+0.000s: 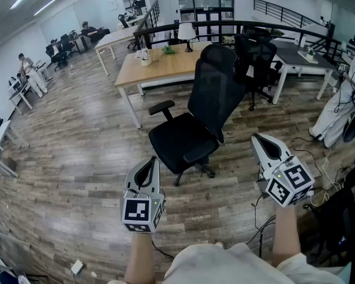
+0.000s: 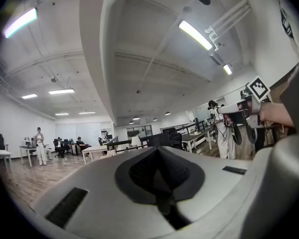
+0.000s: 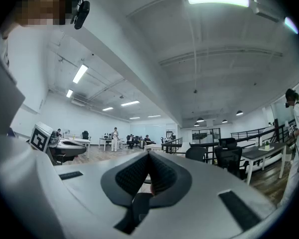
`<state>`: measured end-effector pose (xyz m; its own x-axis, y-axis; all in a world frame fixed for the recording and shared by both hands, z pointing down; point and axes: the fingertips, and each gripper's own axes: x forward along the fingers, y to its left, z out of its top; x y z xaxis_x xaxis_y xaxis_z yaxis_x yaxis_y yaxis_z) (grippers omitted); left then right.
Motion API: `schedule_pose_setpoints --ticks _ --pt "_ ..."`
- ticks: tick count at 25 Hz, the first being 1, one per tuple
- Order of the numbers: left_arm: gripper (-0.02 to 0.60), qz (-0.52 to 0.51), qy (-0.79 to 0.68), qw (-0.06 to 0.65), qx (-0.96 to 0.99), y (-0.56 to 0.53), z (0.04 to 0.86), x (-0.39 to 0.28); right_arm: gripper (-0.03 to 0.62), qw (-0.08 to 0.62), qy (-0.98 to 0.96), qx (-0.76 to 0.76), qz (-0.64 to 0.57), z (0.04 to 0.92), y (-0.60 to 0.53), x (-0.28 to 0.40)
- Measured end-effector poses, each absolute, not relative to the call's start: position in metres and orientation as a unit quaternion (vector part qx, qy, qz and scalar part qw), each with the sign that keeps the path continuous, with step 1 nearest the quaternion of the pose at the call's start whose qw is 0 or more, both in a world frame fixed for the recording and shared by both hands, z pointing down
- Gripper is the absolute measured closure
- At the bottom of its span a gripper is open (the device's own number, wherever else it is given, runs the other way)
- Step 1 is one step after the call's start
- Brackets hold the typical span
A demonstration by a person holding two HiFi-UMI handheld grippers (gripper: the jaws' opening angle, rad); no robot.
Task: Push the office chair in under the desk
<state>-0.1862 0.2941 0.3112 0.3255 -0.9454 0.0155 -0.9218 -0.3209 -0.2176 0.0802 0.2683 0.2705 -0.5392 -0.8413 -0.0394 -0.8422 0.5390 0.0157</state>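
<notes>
Your left gripper and right gripper are both closed and empty. Beyond them, the black office chair stands outside the far wooden desk.

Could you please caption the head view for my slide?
Left gripper and right gripper, both shut and empty, face a black office chair not yet under the wooden desk.

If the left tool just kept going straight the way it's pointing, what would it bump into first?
Most likely the black office chair: the left tool, shut and empty, points at its seat, and nothing stands between them. Height is hard to judge, so it might meet the backrest instead.
</notes>
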Motion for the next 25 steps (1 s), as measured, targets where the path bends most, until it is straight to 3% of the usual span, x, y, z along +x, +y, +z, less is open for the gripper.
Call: schedule_pose_setpoints --ticks 7,25 --pt "0.561 -0.071 0.577 0.083 -0.810 0.291 0.315 -0.163 0.585 0.049 0.875 -0.481 -0.018 0.272 0.266 0.107" --pt "0.561 -0.083 0.588 0.061 -0.802 0.298 0.341 -0.097 0.592 0.010 0.882 -0.471 -0.018 0.302 0.270 0.172"
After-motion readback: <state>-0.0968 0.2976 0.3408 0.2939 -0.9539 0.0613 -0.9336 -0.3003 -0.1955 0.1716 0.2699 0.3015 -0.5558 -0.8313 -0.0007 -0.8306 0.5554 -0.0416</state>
